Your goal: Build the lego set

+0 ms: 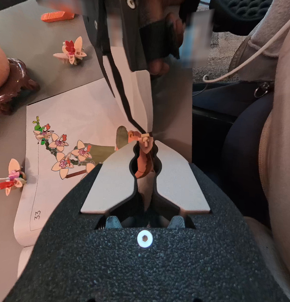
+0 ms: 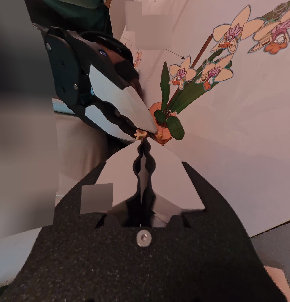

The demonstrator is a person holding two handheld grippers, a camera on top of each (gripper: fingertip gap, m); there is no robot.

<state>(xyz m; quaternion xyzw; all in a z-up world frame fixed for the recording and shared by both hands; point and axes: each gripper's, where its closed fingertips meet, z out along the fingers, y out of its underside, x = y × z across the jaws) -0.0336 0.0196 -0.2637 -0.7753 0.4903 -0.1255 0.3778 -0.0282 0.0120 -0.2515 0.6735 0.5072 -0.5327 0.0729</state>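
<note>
Tan connector piece at frame centre is tiny, light, rigid, slippery: left gripper and right gripper both near-closed, pinching its ends; grip flat sides.

We see a flat grey table top. Past its edge is a speckled grey carpet. A person sits beside the table in a soft beige top and dark blue trousers. A thin white cord hangs across the top, and a small metal ring sits at the waist.
</note>
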